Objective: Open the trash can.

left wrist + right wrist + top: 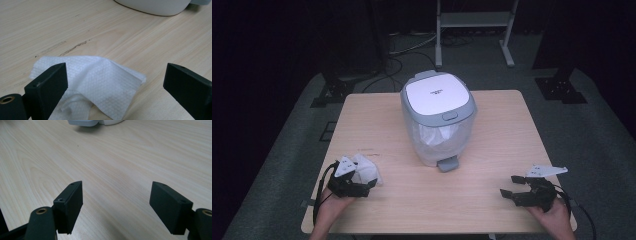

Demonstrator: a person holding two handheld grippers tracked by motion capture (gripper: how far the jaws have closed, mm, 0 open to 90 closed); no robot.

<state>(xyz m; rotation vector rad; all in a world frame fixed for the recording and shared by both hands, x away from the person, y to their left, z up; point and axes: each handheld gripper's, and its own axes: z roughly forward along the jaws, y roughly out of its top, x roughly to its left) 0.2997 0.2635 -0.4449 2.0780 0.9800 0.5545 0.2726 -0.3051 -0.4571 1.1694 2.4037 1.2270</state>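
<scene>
Black jaws of the left gripper (113, 82) stand wide apart around the crumpled white paper tissue (100, 82), not pinching yet. Next, I think, they must squeeze it. Right gripper (116, 202) waits open, holding nothing.

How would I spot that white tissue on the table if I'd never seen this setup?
Start at the grey-and-white pedal bin standing mid-table, then look toward the near left corner. There, between the open jaws of the left gripper, lies the tissue: crumpled, white and embossed, the only soft, flat thing on the wood.
</scene>
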